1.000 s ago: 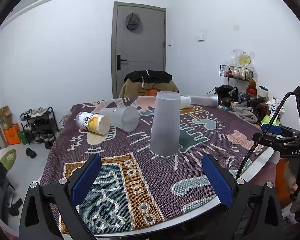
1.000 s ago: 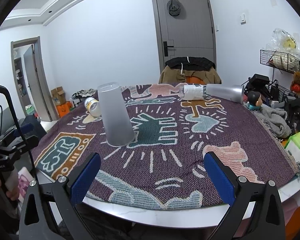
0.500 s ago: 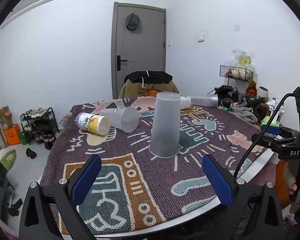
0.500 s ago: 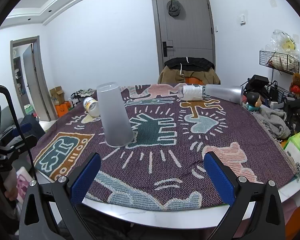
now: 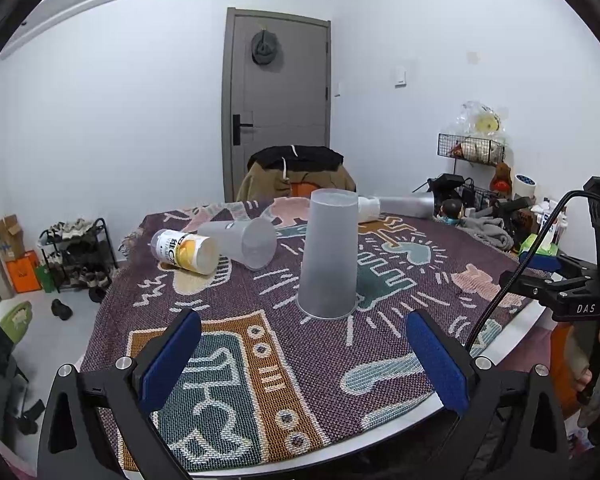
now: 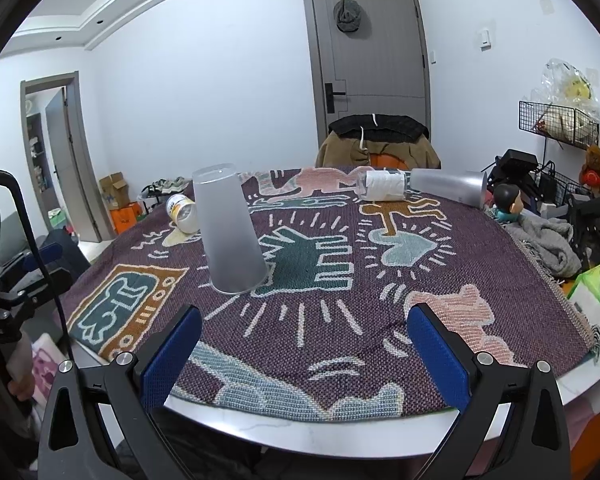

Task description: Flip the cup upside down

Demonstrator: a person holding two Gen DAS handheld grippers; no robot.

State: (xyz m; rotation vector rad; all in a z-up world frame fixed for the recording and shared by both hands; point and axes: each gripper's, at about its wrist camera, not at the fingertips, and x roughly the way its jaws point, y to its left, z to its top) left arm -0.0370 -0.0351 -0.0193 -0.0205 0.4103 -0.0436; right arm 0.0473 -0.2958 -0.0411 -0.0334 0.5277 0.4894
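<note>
Both grippers hover level at the desk's (image 6: pixel 340 436) near edge — left gripper (image 5: pixel 304 364) and right gripper (image 6: pixel 304 360) spread wide, empty — facing the upside-down cup (image 5: pixel 330 256).

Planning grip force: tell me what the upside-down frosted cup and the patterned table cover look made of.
Upside-down frosted cup: likely thin plastic with a matte, translucent finish; the cloth's pattern shows dimly through its wall. Patterned table cover: woven textile, coarse and dull; the weave grain shows, and a fringe hangs at its edge.
</note>
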